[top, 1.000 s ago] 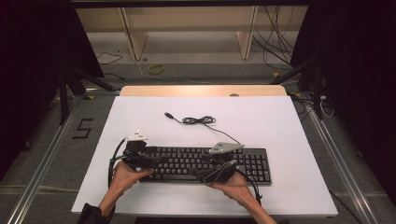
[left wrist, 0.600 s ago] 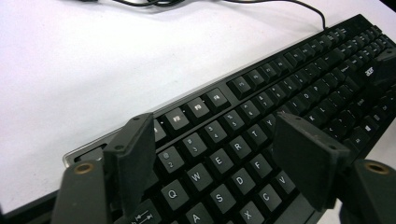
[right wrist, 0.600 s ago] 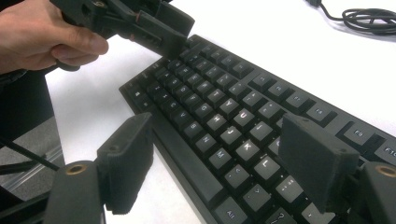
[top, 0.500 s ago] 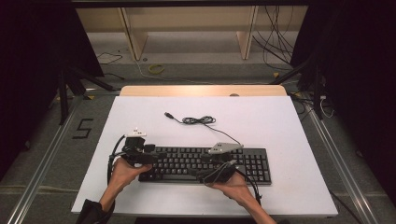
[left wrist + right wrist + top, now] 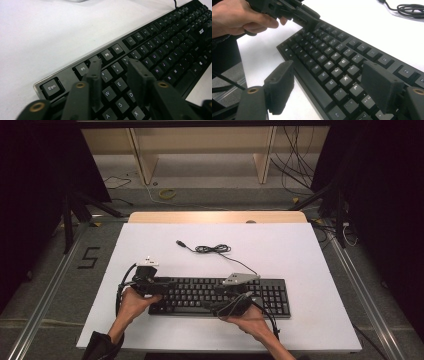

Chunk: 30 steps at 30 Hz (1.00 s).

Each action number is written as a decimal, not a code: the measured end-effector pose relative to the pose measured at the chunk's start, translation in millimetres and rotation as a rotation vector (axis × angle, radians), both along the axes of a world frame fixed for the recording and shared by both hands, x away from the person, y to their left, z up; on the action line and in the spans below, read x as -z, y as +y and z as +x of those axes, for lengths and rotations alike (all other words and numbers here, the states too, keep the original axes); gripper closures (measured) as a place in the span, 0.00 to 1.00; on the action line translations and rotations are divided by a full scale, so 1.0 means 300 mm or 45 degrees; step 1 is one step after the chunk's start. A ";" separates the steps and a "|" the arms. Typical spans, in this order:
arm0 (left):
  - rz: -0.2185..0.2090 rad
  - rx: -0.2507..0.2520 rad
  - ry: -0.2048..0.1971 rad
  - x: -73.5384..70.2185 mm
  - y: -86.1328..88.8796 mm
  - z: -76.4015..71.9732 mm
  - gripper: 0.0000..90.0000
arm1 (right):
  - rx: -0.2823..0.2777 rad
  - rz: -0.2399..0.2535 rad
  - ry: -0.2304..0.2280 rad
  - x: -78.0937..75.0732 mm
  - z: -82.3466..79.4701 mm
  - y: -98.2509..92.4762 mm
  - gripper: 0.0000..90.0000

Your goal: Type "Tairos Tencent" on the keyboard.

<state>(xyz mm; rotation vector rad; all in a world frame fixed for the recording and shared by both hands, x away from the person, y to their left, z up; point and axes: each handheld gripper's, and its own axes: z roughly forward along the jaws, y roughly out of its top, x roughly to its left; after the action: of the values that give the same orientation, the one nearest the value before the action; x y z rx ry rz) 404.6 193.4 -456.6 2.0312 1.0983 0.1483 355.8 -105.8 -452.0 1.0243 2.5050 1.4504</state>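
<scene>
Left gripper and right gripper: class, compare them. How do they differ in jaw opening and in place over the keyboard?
The left gripper has just been closing; its jaws stand narrow with nothing between them, while the right gripper stands wide open. The left gripper hangs over the keyboard at its Esc end, the right gripper over its near edge by the middle letter rows. Both have black jaws, are held in a hand, and grip nothing.

Black tongs, ribbed pads, brass rivets; dark sleeve.

One keyboard, one coiled cable, two claws: left claw, right claw, two hands, one white surface.
</scene>
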 end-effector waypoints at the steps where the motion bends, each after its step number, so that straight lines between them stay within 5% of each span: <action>1: 0.006 0.003 -0.001 0.000 -0.002 0.000 0.74 | -0.001 -0.001 0.003 0.000 -0.001 0.000 0.31; 12: 0.062 0.062 0.000 0.007 -0.029 0.000 0.98 | -0.002 -0.003 0.001 0.000 -0.001 0.001 0.31; 30: 0.123 0.113 0.063 0.039 -0.063 0.007 0.99 | -0.001 0.002 -0.003 -0.002 -0.001 -0.001 0.31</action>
<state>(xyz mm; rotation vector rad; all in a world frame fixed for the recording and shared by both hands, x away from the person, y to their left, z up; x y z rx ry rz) 406.7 174.5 -468.2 2.1762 1.0465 0.1081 355.6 -106.0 -451.4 1.0210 2.5035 1.4527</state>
